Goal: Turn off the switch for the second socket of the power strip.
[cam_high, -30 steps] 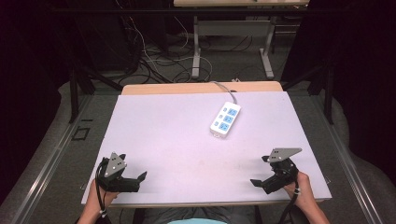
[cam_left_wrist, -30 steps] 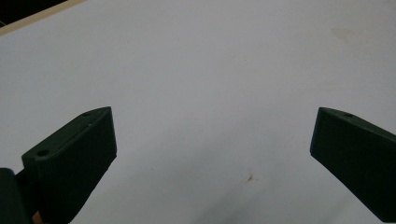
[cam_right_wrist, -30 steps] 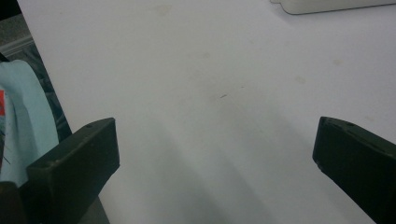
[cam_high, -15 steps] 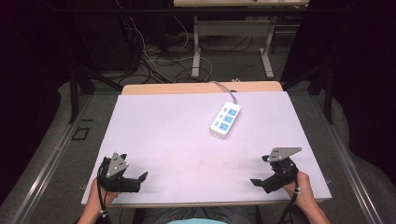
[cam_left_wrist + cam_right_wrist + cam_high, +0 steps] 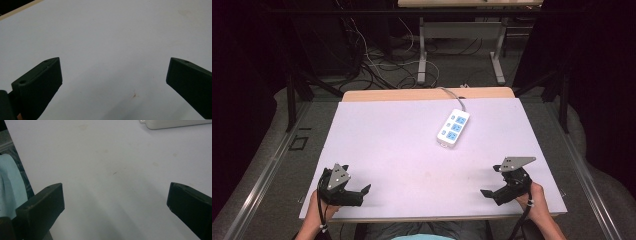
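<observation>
Ahead of the right claw [image 5: 490, 194], well apart, lies the power strip [image 5: 454, 128] on the worktop [image 5: 402, 150]; both it and the left claw [image 5: 362, 192] gape wide, empty, seemingly poised for a reach.

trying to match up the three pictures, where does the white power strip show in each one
High view: the power strip lies right of centre on the far half of the white table, cable running off the far edge.
Left gripper view: not in it.
Right gripper view: its near end shows at the top edge, right of centre.
Shared landmark: the white table surface.
</observation>
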`<state>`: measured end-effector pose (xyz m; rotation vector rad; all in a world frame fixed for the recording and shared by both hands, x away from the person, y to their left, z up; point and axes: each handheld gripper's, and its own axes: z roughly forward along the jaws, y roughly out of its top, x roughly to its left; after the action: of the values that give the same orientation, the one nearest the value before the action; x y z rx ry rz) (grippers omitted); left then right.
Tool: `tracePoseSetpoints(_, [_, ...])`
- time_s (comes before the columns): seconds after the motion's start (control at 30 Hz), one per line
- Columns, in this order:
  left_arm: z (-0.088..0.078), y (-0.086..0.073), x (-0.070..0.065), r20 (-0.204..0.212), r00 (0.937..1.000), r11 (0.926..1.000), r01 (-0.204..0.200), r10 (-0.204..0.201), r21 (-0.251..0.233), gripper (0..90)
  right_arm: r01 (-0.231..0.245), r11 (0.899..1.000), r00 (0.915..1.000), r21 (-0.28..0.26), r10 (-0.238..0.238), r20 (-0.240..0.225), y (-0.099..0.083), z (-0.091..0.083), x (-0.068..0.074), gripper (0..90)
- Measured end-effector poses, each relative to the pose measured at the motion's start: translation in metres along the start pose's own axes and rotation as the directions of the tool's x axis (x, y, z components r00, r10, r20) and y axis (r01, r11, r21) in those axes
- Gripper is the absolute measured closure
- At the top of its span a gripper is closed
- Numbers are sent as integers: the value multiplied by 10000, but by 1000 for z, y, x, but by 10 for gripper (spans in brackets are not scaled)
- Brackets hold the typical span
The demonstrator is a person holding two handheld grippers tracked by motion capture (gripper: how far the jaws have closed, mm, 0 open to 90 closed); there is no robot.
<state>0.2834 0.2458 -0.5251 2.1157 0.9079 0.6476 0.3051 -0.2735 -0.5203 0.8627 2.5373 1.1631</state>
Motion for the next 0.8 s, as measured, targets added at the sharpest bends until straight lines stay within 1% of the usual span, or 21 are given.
tracePoseSetpoints(0.03, [0, 0, 0, 5, 10000, 10000, -24, 24, -7, 1, 104, 9999, 9999, 99, -104, 1, 1, -1, -1, 7])
tracePoseSetpoints(0.13, [0, 0, -1, 116, 9999, 9999, 79, -80, 78, 1, 32, 10000, 10000, -6, -32, -35, 3, -2, -1, 7])
tracePoseSetpoints(0.23, [1, 0, -1, 97, 9999, 9999, 61, -63, 146, 1, 57, 10000, 10000, -66, -57, 47, 4, -1, -2, 7])
tracePoseSetpoints(0.27, [1, 0, -1, 111, 9999, 9999, 35, -37, 149, 1, 43, 10000, 10000, 9, -43, 80, 5, -1, -3, 7])
tracePoseSetpoints(0.3, [1, 0, -1, 107, 9999, 9999, 27, -29, 160, 1, 112, 9998, 9999, -155, -110, 120, 6, 0, -4, 7])
tracePoseSetpoints(0.33, [1, 0, 0, 26, 10000, 9999, -50, 50, 153, 1, 112, 9998, 9999, -155, -110, 120, 6, 0, -4, 7])
tracePoseSetpoints(0.37, [1, 0, -1, 95, 9999, 9999, 47, -49, 148, 1, 0, 10000, 9998, -55, 1, 220, 8, 0, -5, 7])
tracePoseSetpoints(0.4, [1, 0, -1, 82, 10000, 9999, 47, -48, 132, 1, 7, 10000, 9998, -9, -7, 189, 9, 1, -5, 7])
tracePoseSetpoints(0.43, [1, 0, 0, 5, 10000, 9999, -49, 49, 112, 1, 43, 10000, 9998, -83, -41, 209, 10, 1, -6, 7])
tracePoseSetpoints(0.47, [1, 0, 0, -6, 10000, 9999, -56, 56, 126, 1, 41, 10000, 9998, 70, -43, 212, 12, 1, -6, 7])
tracePoseSetpoints(0.5, [1, 0, 0, -54, 9999, 9999, -88, 89, 140, 1, 51, 10000, 9998, -65, -50, 217, 12, 2, -7, 7])
tracePoseSetpoints(0.57, [2, 0, -1, 42, 10000, 9997, 11, -12, 233, 1, 16, 10000, 9996, -31, -15, 268, 14, 2, -7, 7])
tracePoseSetpoints(0.63, [2, 0, 0, 26, 10000, 9997, -14, 13, 233, 1, 66, 10000, 9996, -59, -64, 285, 15, 3, -8, 7])
tracePoseSetpoints(0.67, [2, 0, 0, 14, 10000, 9997, -3, 2, 228, 1, 69, 9999, 9991, -130, -63, 421, 17, 4, -9, 7])
tracePoseSetpoints(0.7, [2, 0, 0, 0, 10000, 9997, 27, -27, 225, 1, 48, 10000, 9994, -78, -46, 329, 18, 4, -10, 7])
tracePoseSetpoints(0.73, [2, 0, 0, -15, 10000, 9997, 9, -8, 230, 1, 103, 9998, 9991, -149, -97, 406, 19, 5, -11, 7])
tracePoseSetpoints(0.77, [2, 0, 0, 62, 10000, 9997, 54, -56, 250, 1, 103, 9998, 9991, -149, -97, 406, 19, 5, -11, 7])
tracePoseSetpoints(0.8, [2, 0, 0, 44, 10000, 9997, 48, -49, 230, 0, 36, 10000, 9991, -93, -32, 432, 21, 6, -11, 7])
